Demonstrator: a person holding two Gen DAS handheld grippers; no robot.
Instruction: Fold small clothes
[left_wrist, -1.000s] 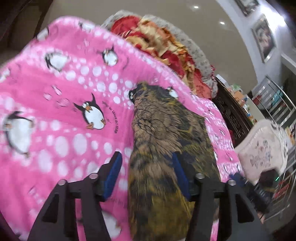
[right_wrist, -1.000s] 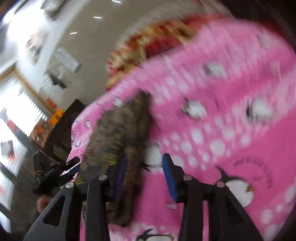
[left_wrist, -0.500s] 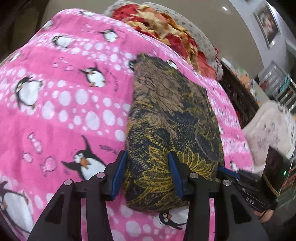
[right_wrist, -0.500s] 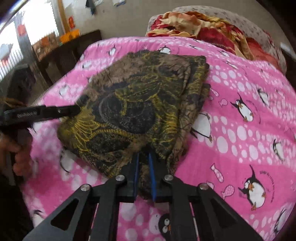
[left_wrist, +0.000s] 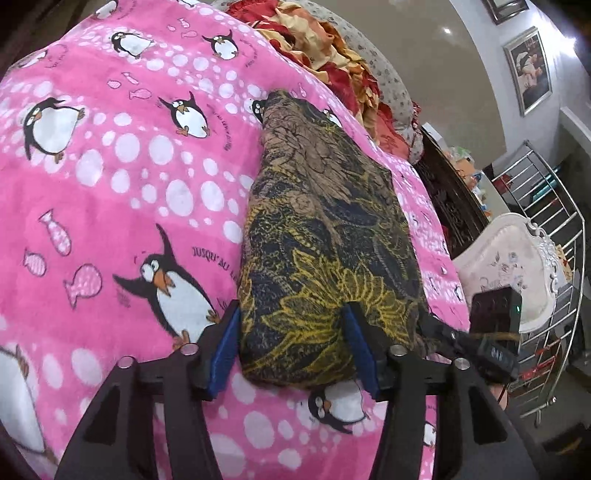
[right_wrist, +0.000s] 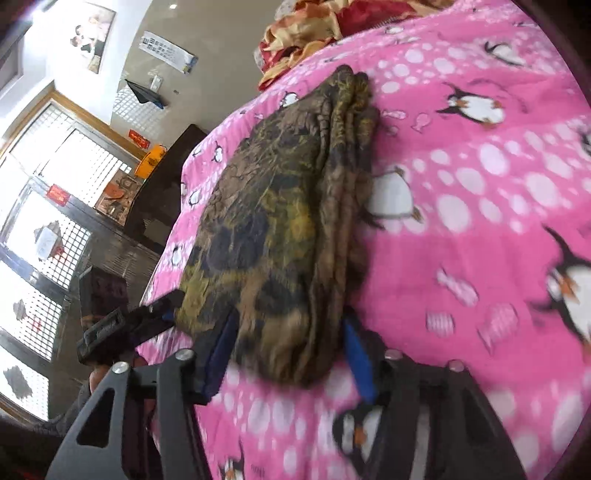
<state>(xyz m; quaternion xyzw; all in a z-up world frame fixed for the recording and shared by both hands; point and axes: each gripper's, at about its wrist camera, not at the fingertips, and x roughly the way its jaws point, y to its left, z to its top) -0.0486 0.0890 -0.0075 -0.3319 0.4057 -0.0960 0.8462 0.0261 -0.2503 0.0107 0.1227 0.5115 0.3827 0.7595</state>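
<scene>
Brown folded cloth (left_wrist: 325, 236) (on pink blanket (left_wrist: 110, 177)) | left gripper (left_wrist: 291, 350), right gripper (right_wrist: 288, 354) straddle it, gaping

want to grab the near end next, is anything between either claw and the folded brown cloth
Nothing visible stands in the way. The left claw and the right claw are both open, each straddling the near end of the folded brown cloth lying on the pink penguin blanket. Only blanket shows around that end.
</scene>
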